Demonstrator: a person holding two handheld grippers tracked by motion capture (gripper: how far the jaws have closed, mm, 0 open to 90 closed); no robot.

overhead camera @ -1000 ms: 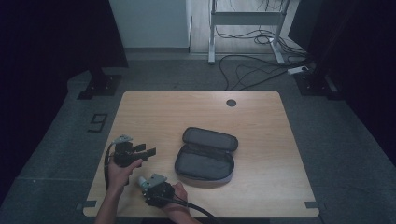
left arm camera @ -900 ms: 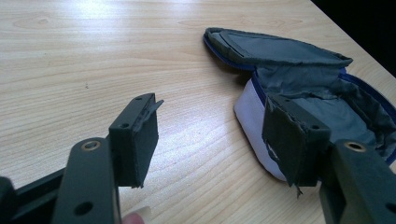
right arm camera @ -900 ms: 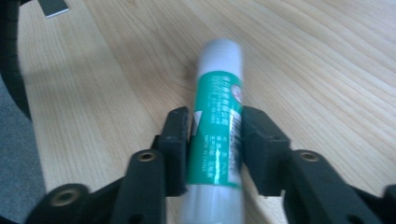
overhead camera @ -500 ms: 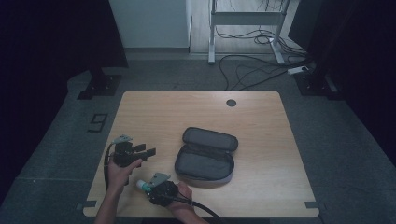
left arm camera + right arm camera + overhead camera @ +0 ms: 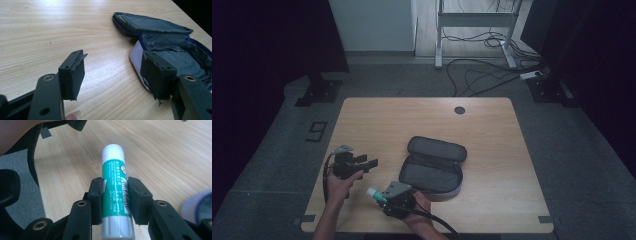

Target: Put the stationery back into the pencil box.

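The right tongs [image 5: 115, 200] grip a glue stick [image 5: 115, 192] across its green label, one pad on each side of the barrel and the white cap pointing away from the hand. In the high view the stick [image 5: 375, 193] sits low and left of centre, its cap sticking out toward the left of the frame, above the near edge of the counter [image 5: 422, 120]. Gripping it at mid-barrel probably keeps the stick from pivoting and leaves both ends free, which should help when laying it into something narrow.

The case [image 5: 433, 167] lies just right of the stick in the middle of the high view, unzipped, its lid folded back toward the top of the frame so the grey lining faces up. That open mouth looks like the place the stick is meant to go.

The left tongs [image 5: 115, 72] stand wide apart with nothing between the pads, aimed at the case's near rim [image 5: 160, 45] in the right half of the left gripper view, likely ready to steady it.
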